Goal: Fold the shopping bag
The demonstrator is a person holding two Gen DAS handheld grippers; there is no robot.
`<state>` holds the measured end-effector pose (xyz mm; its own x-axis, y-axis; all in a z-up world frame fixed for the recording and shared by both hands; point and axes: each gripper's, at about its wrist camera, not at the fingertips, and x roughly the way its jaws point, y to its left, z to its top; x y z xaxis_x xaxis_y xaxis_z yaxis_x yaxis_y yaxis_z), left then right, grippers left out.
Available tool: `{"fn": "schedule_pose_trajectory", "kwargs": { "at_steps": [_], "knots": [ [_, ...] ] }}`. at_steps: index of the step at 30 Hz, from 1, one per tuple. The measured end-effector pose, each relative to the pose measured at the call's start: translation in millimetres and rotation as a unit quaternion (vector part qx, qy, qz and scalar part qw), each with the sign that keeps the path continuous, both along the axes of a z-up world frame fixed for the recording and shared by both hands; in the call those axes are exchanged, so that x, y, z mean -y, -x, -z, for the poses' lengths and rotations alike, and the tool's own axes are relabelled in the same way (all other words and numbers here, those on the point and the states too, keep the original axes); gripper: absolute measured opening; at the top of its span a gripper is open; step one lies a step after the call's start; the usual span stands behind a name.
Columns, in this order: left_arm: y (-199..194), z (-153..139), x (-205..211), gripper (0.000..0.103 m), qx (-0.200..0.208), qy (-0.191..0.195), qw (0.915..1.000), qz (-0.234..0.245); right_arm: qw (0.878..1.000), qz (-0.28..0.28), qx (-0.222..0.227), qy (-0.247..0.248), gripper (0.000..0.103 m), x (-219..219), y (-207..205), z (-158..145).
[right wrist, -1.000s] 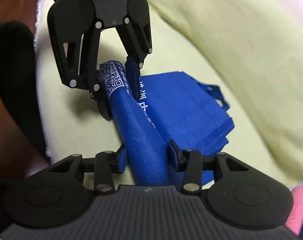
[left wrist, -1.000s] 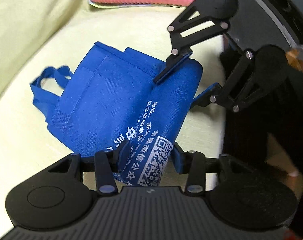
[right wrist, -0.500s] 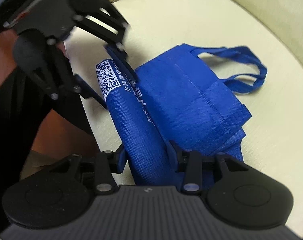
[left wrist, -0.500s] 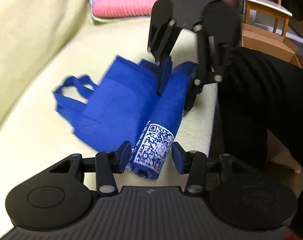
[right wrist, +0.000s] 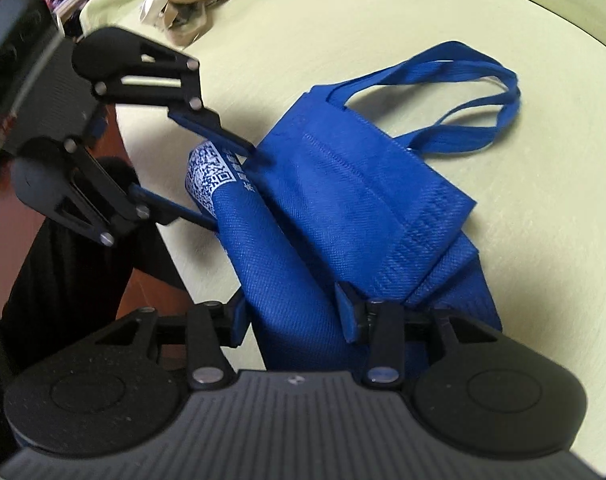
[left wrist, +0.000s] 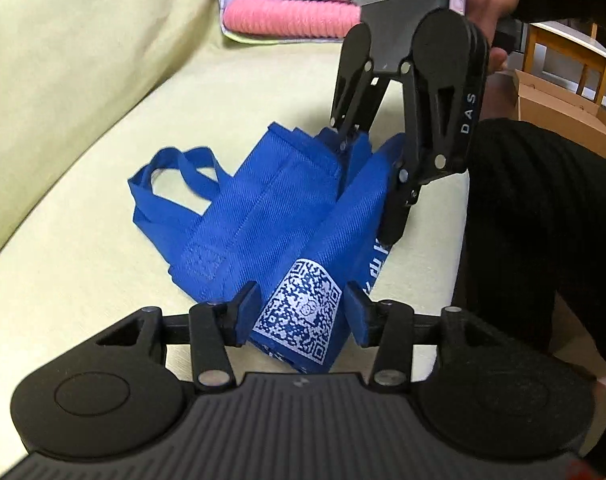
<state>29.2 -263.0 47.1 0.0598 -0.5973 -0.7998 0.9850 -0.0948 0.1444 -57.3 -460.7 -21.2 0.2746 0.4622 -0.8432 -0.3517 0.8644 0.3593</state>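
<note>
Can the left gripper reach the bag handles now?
Probably yes. The handles lie bare on the cushion, nothing over them, but the left gripper straddles the rolled blue shopping bag.

Black linkage tool (left wrist: 299, 312) with blue pads, silver screws, "DAS" lettering, black clothing

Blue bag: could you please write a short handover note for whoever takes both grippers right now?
Left gripper: straddles the printed end of the bag; whether it pinches is unclear.
Right gripper: shut on the other end of the rolled part.
Bag: on the cushion, one side rolled into a tube, handles lying flat beyond.
Done: first roll.
To do: probably fold the rest over and tuck the handles.
</note>
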Motion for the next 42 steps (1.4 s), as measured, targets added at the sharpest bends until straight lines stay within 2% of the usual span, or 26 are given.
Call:
{"fn": "schedule_pose_trajectory", "kwargs": {
  "at_steps": [4,9,11,13,17,20,23,27,29,32,35,39,40,41,42],
  "knots": [
    [-2,2,6,0.050,-0.002,-0.016,0.9998,0.007,0.999,0.026,0.022,-0.008,0.039,-1,22,-7],
    [-18,8,3,0.050,-0.056,-0.026,0.9981,0.006,0.996,0.038,0.078,0.025,0.042,-14,42,-11],
    [-24,11,1,0.050,-0.078,-0.025,0.9967,0.005,0.994,0.039,0.093,0.036,0.043,-15,21,5],
    [-29,12,-1,0.051,-0.091,-0.023,0.9956,0.002,0.993,0.050,0.102,0.038,0.044,-15,25,4],
    [-31,11,-2,0.051,-0.093,-0.022,0.9954,0.006,0.990,0.084,0.112,0.012,0.046,0,36,-4],
    [-27,9,-5,0.051,-0.083,-0.016,0.9964,0.005,0.988,0.121,0.100,-0.008,0.046,14,41,-6],
    [-14,7,-5,0.055,-0.039,-0.005,0.9992,0.008,0.986,0.147,0.073,-0.024,0.046,23,32,-4],
    [12,0,-18,0.059,0.064,0.016,0.9978,0.004,0.984,0.167,0.039,-0.041,0.046,34,16,-3],
    [29,-8,-26,0.058,0.125,0.031,0.9917,0.005,0.982,0.181,0.027,-0.051,0.047,41,11,-2],
    [56,-9,-31,0.059,0.194,0.030,0.9792,0.050,0.979,0.195,0.013,-0.059,0.047,48,3,2],
    [75,2,-24,0.059,0.258,0.007,0.9612,0.097,0.979,0.196,0.007,-0.058,0.046,49,0,2],
    [84,31,-7,0.059,0.310,-0.025,0.9419,0.126,0.976,0.206,0.004,-0.069,0.046,51,0,6],
    [84,37,-3,0.059,0.320,-0.030,0.9387,0.126,0.975,0.209,0.005,-0.072,0.046,52,0,7],
    [83,40,2,0.058,0.318,-0.034,0.9398,0.121,0.974,0.213,0.006,-0.075,0.046,53,1,9],
    [80,40,7,0.057,0.303,-0.039,0.9460,0.109,0.973,0.216,0.009,-0.077,0.046,53,2,10]
  ]
}}
